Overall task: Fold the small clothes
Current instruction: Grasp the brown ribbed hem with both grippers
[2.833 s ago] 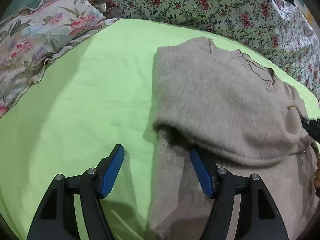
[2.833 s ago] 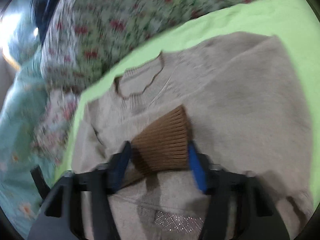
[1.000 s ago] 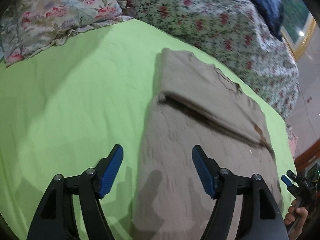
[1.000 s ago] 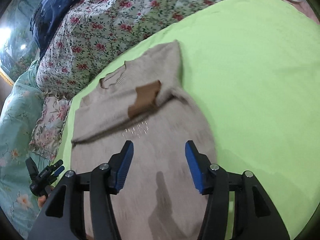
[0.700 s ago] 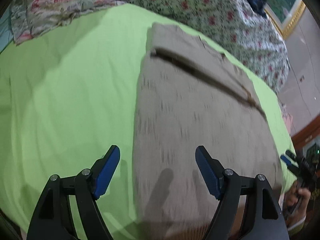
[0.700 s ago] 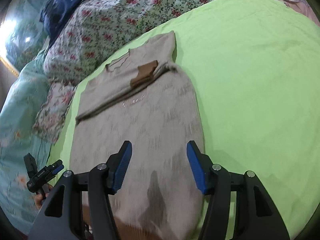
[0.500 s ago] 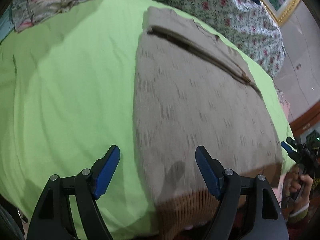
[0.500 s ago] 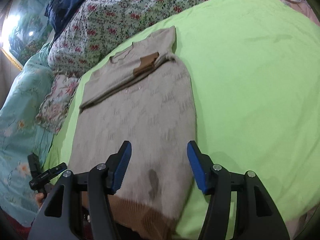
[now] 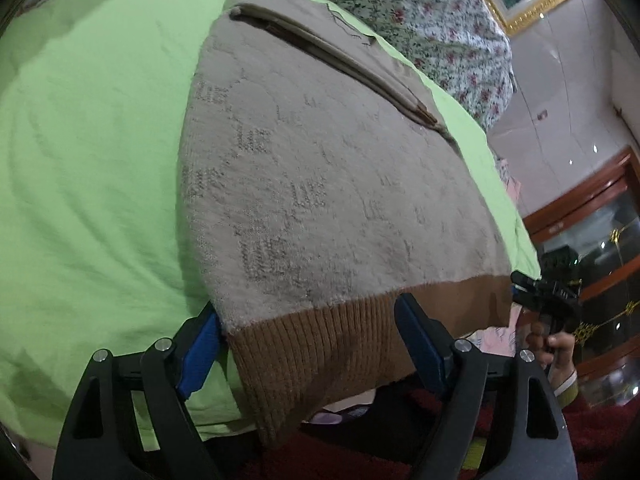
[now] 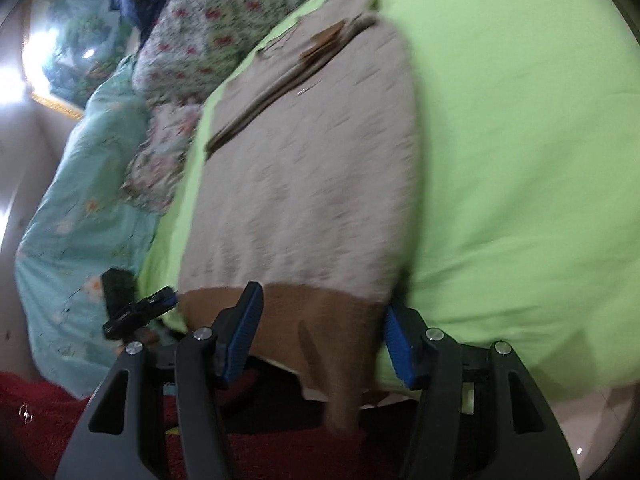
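Fuzzy beige knit sweater [image 9: 320, 168] with ribbed brown hem [image 9: 340, 344] lies flat on lime-green bed sheet [image 9: 88, 152], sleeves folded across chest, hem draped over bed edge. Left tool [image 9: 308, 340] released, blue pads straddling hem's left corner. Right tool [image 10: 320, 332] released, straddling hem's right corner. Floral quilt [image 10: 188, 40] beyond collar.

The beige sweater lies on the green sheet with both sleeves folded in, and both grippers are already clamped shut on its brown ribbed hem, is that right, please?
Not quite: the sweater does lie on the green sheet with its sleeves folded in, but neither gripper is clamped. Both wrist views show the left gripper and right gripper open, their blue pads straddling the brown hem at its two corners.
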A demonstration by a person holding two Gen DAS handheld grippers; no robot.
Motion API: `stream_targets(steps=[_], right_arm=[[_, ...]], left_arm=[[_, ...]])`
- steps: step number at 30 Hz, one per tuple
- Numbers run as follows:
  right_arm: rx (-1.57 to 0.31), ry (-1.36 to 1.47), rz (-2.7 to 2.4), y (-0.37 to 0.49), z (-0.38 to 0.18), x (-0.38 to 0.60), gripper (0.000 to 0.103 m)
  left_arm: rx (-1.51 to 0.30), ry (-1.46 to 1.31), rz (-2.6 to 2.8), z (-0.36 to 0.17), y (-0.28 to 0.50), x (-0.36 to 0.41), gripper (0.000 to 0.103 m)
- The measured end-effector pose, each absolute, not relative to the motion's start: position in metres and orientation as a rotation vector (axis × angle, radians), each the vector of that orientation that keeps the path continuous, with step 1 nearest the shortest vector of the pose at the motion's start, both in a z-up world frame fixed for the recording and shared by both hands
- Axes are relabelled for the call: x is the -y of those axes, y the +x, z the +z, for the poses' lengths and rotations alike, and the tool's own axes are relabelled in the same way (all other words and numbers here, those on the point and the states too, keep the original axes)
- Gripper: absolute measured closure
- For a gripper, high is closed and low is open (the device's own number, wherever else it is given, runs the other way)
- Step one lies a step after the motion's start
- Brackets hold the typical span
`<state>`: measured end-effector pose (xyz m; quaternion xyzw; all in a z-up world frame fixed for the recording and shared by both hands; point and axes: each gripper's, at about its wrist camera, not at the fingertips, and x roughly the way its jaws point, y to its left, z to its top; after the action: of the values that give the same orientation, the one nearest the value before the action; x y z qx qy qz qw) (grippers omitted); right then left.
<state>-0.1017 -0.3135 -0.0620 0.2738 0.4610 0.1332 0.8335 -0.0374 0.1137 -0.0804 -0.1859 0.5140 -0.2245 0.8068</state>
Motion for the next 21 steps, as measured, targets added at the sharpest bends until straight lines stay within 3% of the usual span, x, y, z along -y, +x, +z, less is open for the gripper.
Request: stream_targets(steps=[1, 2, 3, 4, 5, 11, 14, 17, 21], right_arm=[[-0.977, 0.562, 0.287, -0.1, -0.062, 0.31, 0.047], [-0.979, 0.553, 0.29, -0.099, -0.063, 0.308, 0.053], [-0.995, 0.541, 0.284, -0.099, -0.065, 0.307, 0.072], [-1.007, 0.538, 0.275, -0.099, -0.066, 0.308, 0.089], [-1.019, 0.532, 0.264, -0.099, -0.068, 0.309, 0.094], [-0.893, 0.566, 0.308, -0.121, -0.05, 0.33, 0.095], [-0.907, 0.603, 0.331, -0.119, -0.056, 0.337, 0.095], [-0.986, 0.617, 0.33, -0.11, -0.071, 0.331, 0.091], [-0.967, 0.559, 0.332, -0.109, -0.072, 0.319, 0.091]], left_arm=[[-1.094, -0.386, -0.481, -0.08, -0.039, -0.113, 0.029], [-1.091, -0.379, -0.483, -0.08, -0.039, -0.113, 0.043], [-1.094, -0.376, -0.485, -0.081, -0.039, -0.114, 0.052], [-1.1, -0.378, -0.493, -0.082, -0.04, -0.114, 0.075], [-1.108, -0.379, -0.494, -0.084, -0.04, -0.116, 0.098], [-1.022, -0.381, -0.501, -0.067, -0.051, -0.129, 0.097], [-1.091, -0.403, -0.523, -0.079, -0.042, -0.126, 0.094], [-1.166, -0.438, -0.545, -0.095, -0.038, -0.125, 0.084], [-1.091, -0.409, -0.529, -0.088, -0.041, -0.123, 0.097]])
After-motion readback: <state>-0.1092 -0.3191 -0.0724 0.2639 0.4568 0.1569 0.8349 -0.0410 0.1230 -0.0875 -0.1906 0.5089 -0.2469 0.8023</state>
